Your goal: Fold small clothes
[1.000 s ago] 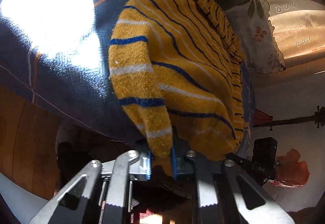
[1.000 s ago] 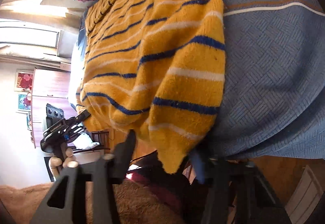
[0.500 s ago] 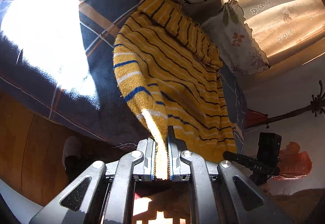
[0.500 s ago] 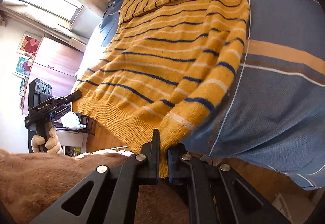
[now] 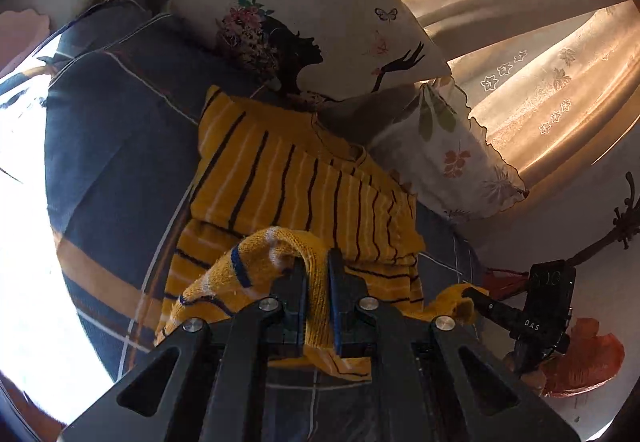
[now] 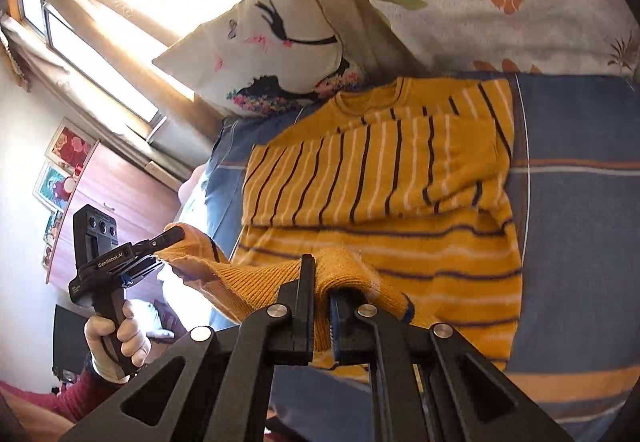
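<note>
A yellow knit sweater (image 5: 304, 181) with navy and white stripes lies on the blue bed cover, sleeves folded across its chest; it also shows in the right wrist view (image 6: 400, 169). My left gripper (image 5: 318, 282) is shut on one bottom hem corner, lifted and curled over toward the chest. My right gripper (image 6: 322, 282) is shut on the other hem corner, also lifted. The left gripper (image 6: 168, 238) shows in the right wrist view pinching the hem at the left. The right gripper (image 5: 472, 294) shows in the left wrist view at the right.
A white pillow with a black silhouette print (image 5: 312, 21) and a leaf-print pillow (image 5: 452, 145) lean at the head of the bed. The blue cover (image 6: 580, 201) has orange and white stripes. Curtains (image 5: 540, 61) and a window are behind; a wooden cabinet (image 6: 112, 209) stands left.
Both grippers have lifted the hem corners and carried them forward over the sweater toward the collar. The bottom edge, earlier hanging off the bed side, is now raised above the body.
</note>
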`<action>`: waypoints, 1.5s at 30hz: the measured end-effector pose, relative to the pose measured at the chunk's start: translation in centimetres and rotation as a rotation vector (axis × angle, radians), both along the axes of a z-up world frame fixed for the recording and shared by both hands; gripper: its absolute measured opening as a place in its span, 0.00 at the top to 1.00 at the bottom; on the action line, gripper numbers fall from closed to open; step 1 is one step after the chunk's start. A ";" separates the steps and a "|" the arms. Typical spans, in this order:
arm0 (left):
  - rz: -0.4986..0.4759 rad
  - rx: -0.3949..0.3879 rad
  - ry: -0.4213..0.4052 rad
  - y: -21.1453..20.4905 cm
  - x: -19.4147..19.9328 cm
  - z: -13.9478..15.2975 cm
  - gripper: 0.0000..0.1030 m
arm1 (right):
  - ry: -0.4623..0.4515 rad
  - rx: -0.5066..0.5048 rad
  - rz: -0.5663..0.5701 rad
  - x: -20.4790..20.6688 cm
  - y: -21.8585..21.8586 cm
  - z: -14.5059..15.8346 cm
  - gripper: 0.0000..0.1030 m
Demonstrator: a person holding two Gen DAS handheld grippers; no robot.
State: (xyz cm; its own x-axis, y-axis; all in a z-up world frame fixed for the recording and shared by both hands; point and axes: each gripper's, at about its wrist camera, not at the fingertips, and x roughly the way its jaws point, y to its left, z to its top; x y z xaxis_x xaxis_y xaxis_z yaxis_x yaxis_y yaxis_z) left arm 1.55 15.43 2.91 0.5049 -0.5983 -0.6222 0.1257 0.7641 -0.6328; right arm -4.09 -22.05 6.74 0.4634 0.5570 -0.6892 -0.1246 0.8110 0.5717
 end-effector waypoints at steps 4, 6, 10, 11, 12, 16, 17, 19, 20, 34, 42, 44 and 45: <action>-0.016 0.012 0.025 -1.7 7.9 -1.7 0.91 | 0.041 -0.060 -0.083 7.2 -0.2 -2.0 0.93; -0.031 0.040 0.052 -2.7 11.0 -2.9 0.91 | 0.083 -0.066 -0.120 10.3 -0.8 -3.9 0.93; -0.074 0.056 0.094 -4.0 15.2 -4.8 0.91 | 0.142 -0.067 -0.186 14.6 -2.0 -6.7 0.93; -0.083 0.054 0.104 -4.2 15.9 -5.2 0.91 | 0.154 -0.065 -0.201 15.4 -2.4 -7.2 0.93; -0.090 0.050 0.115 -4.3 16.5 -5.7 0.88 | 0.161 -0.065 -0.214 16.1 -2.7 -7.6 0.93; -0.097 0.021 0.168 -4.1 18.4 -7.1 0.76 | 0.189 0.011 -0.298 17.3 -4.7 -9.3 0.91; -0.099 0.001 0.172 -3.9 18.6 -7.2 0.74 | 0.195 0.049 -0.322 17.4 -5.4 -9.6 0.89; -0.095 -0.046 0.168 -3.2 18.9 -7.0 0.67 | 0.209 0.117 -0.380 17.6 -6.8 -10.3 0.83; -0.086 -0.068 0.159 -2.7 18.8 -6.8 0.57 | 0.213 0.152 -0.409 17.6 -7.6 -10.6 0.79; -0.153 0.005 0.058 -3.6 14.2 -1.7 0.45 | 0.099 -0.046 -0.321 16.7 -3.8 -5.9 0.29; -0.188 0.178 0.068 -7.4 15.4 -4.9 0.42 | 0.116 -0.308 -0.131 18.8 2.8 -9.5 0.32; -0.109 0.193 0.096 -5.3 17.2 -6.0 0.43 | 0.115 -0.328 -0.144 19.8 2.4 -9.7 0.33; -0.083 0.180 0.117 -4.2 17.9 -6.5 0.43 | 0.115 -0.336 -0.164 20.1 1.7 -9.8 0.33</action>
